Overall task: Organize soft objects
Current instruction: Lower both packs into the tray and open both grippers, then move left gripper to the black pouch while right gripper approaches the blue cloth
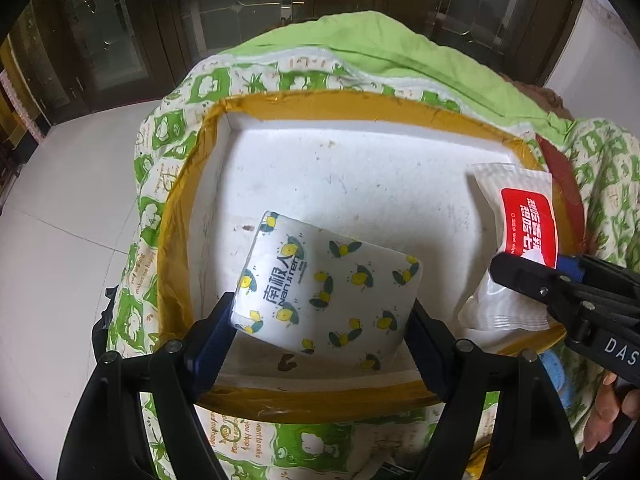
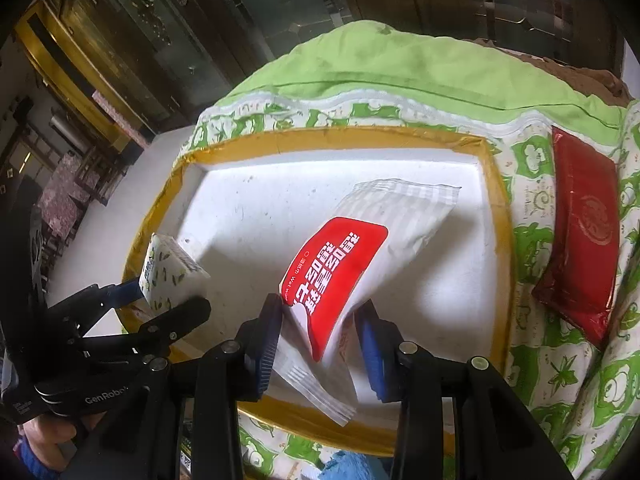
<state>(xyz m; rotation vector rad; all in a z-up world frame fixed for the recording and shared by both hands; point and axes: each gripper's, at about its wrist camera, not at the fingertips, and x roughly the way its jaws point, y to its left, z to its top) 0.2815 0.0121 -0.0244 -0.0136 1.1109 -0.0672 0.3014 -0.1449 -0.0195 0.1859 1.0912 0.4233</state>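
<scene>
My left gripper (image 1: 322,322) is shut on a white tissue pack with a lemon print (image 1: 324,288) and holds it over the near left part of a white foam box (image 1: 340,168) with yellow-taped rims. My right gripper (image 2: 322,318) is shut on a white wet-wipe pack with a red label (image 2: 340,264), held tilted over the box's near right side. The left gripper with the tissue pack (image 2: 168,272) shows at the left of the right wrist view. The wipe pack (image 1: 516,240) and the right gripper (image 1: 532,280) show at the right of the left wrist view.
The foam box (image 2: 280,184) rests on a green and white patterned quilt (image 2: 532,240). A shiny red pack (image 2: 580,232) lies on the quilt to the right of the box. Dark wooden glass-door cabinets (image 1: 224,8) stand behind, and white floor tiles (image 1: 68,220) lie to the left.
</scene>
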